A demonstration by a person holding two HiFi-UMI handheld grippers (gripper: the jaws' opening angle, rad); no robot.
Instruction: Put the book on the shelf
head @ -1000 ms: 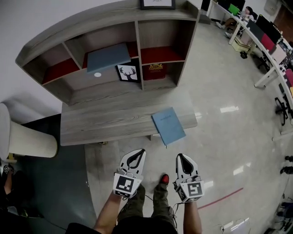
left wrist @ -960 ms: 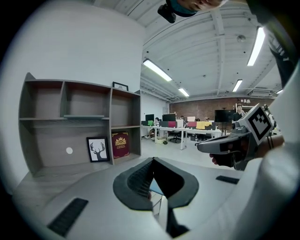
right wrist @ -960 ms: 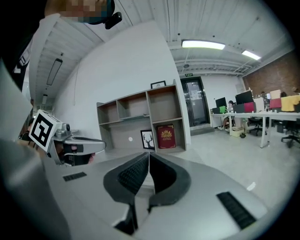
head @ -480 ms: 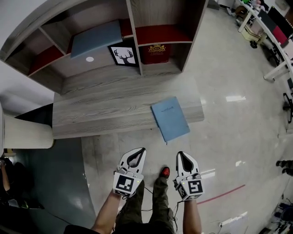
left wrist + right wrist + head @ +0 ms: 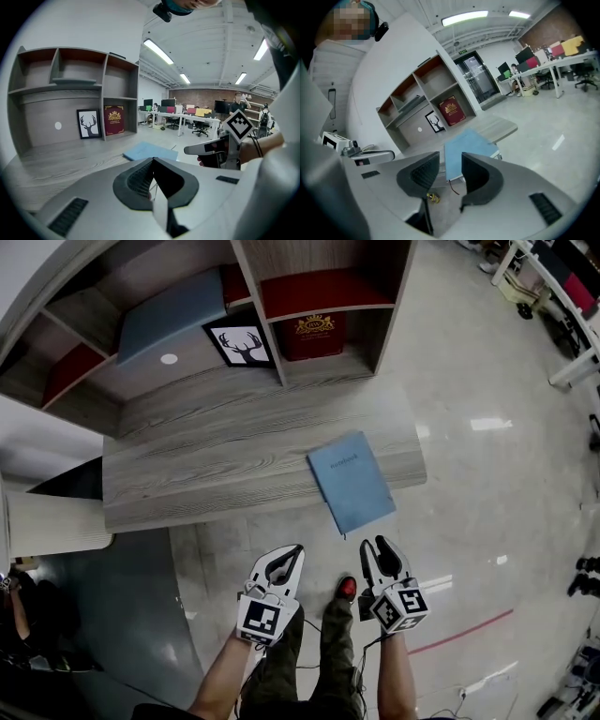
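Closing in on the desk (image 5: 206, 465), nearer and larger in the head view than a second ago, with both grippers carried low over the floor. Just opened from shut to a modest gap: the jaws of the right gripper (image 5: 374, 546), rolled partly over since then, nothing between the pads. Pressed together and empty, as before: the jaws of the left gripper (image 5: 293, 551). Best read as readiness for a pick-up by the right hand, the grasp itself not yet begun.

Lying flat at the desk's front right corner: the blue book (image 5: 351, 480), one end jutting past the front edge (a thin ribbon dangling from it). No contact so far. Ahead of the right gripper's tips and apart from them, lined up with the gap between the jaws in the right gripper view, yet beyond it rather than inside. Off to the right of the left gripper's closed tips.

Waiting behind: the shelf unit (image 5: 330, 371), with a second blue book (image 5: 169, 315), a deer picture (image 5: 241, 341) and a red book (image 5: 314, 334) already in its compartments.
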